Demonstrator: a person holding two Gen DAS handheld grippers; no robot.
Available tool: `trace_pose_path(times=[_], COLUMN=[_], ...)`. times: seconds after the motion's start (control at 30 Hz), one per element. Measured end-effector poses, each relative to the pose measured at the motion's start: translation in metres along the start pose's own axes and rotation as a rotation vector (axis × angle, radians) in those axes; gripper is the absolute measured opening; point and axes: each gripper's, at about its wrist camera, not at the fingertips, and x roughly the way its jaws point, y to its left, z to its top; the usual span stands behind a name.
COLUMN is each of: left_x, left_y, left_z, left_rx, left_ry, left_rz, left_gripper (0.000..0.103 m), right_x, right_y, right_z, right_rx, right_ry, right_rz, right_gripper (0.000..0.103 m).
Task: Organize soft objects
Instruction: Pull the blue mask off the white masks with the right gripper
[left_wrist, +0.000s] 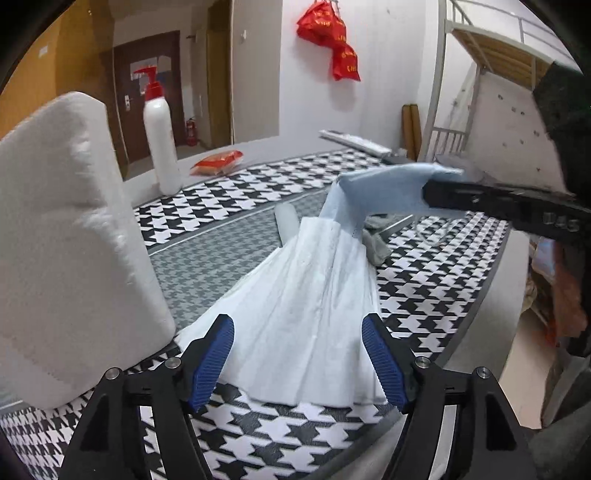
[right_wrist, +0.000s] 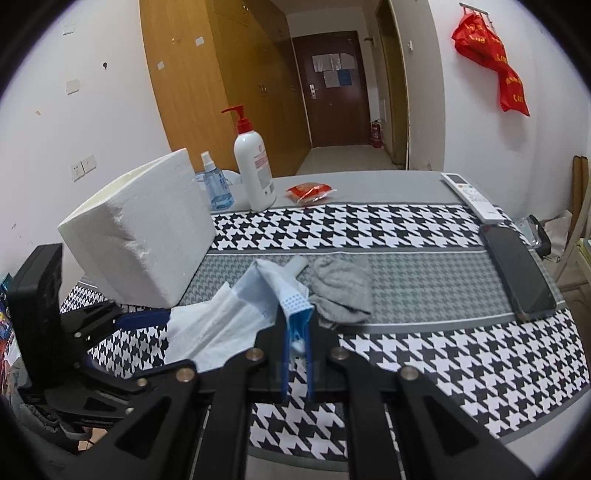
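A white and light-blue face mask (left_wrist: 314, 291) lies stretched on the houndstooth tablecloth (left_wrist: 295, 439). My left gripper (left_wrist: 297, 362) is open, its blue pads on either side of the mask's near end. My right gripper (right_wrist: 297, 328) is shut on the mask's blue end (right_wrist: 291, 299) and holds it lifted; it shows in the left wrist view (left_wrist: 428, 192) at upper right. A grey sock (right_wrist: 341, 288) lies crumpled just beyond the mask.
A white foam block (right_wrist: 140, 236) stands at the left. Behind it are a blue spray bottle (right_wrist: 216, 184) and a white pump bottle (right_wrist: 255, 170). A red packet (right_wrist: 310, 192), a remote (right_wrist: 472, 197) and a phone (right_wrist: 517, 273) lie farther back and right.
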Motion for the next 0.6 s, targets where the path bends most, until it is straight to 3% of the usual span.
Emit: trace_pose_path(times=[0.2, 0.27, 0.37, 0.47, 0.6], left_x=[0.016, 0.017, 0.02, 0.02, 0.013], left_y=[-0.006, -0.005, -0.003, -0.004, -0.005], left_z=[0.0, 0.0, -0.002, -0.003, -0.005], left_rx=[0.006, 0.002, -0.002, 0.009, 0.017], left_ry=[0.048, 0.061, 0.082, 0.079, 0.071], left_rz=[0.01, 0.0, -0.011, -0.027, -0.029], left_gripper=[0.071, 0.045, 0.018, 0.01, 0.009], right_x=[-0.006, -0.007, -0.009, -0.01, -0.014], right_y=[0.0, -0.002, -0.005, -0.01, -0.019], right_z=[-0.004, -0.004, -0.003, -0.002, -0.002], right_rx=[-0.005, 0.0, 0.011, 0.026, 0.05], right_ry=[-0.011, -0.016, -0.022, -0.028, -0.042], right_rz=[0.008, 0.007, 0.004, 0.001, -0.017], right_gripper=[0.009, 0.009, 0.009, 0.009, 0.009])
